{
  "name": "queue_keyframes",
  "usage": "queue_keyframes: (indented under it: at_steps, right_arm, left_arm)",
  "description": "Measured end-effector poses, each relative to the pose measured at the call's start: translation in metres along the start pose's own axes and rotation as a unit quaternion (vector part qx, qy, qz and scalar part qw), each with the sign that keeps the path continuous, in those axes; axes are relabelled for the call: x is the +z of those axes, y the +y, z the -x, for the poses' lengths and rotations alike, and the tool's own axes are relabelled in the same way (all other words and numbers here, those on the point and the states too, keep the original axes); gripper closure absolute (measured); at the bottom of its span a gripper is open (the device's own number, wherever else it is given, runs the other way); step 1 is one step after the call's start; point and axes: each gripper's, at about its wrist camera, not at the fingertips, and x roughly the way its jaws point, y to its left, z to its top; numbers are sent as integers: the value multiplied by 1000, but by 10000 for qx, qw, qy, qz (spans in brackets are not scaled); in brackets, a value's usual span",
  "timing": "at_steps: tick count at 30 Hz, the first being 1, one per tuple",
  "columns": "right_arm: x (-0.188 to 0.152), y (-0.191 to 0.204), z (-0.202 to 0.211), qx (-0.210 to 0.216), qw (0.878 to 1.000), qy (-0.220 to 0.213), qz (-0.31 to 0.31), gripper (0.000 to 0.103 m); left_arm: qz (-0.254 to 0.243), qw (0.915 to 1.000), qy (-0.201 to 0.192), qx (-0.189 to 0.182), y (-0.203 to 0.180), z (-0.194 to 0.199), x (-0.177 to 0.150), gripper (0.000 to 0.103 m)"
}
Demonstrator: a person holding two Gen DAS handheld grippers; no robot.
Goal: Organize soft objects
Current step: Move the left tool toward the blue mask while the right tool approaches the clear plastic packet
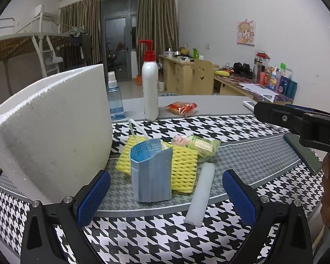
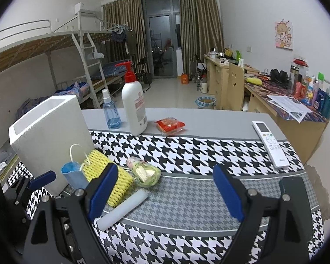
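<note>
A folded blue face mask stands upright on the houndstooth tablecloth, just ahead of my left gripper. That gripper is open, and its blue pads touch nothing. Behind the mask lie a yellow foam net and a green snack packet. A white foam tube lies to the right of the mask. My right gripper is open over bare cloth. From that view the foam tube, the net and the mask lie to its left.
A tall white foam box stands open-topped at the left, close to the mask. Further back are a lotion pump bottle, a blue spray bottle and a red packet. A white remote and a dark flat slab lie right.
</note>
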Motion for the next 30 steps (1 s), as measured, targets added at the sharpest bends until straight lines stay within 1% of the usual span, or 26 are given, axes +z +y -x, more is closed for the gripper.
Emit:
queue_keyframes:
  at_steps: [2,11,17,19,24,27,30]
  right_arm:
    - [1,1,-2,12,10000,21,49,12]
    - [6,2,-22,275,9989,352,128,12]
    - [7,6,-32,258,9982,472,274,12]
    - [7,5,-34,250,9981,488,290,12]
    - [6,3,-44,247,9975,568,332,12]
    - [6,3,-50,245,9970,617,389,12]
    - [7,4,-57,263,9964,673,441,12]
  left_arm:
    - [26,10000,21,13,1,-3,0,1]
    - [95,9998,155,116,3,-16,2,1]
    - [87,9996,190,171,4,-21,1,5]
    - [62,9996,216,173,4,-24,2,10]
    - [48,9994,301,185,6,-31,2,17]
    - [48,9991,330,248,7,-34,3,18]
    - [-27,9990,352,258,5,-37,3,23]
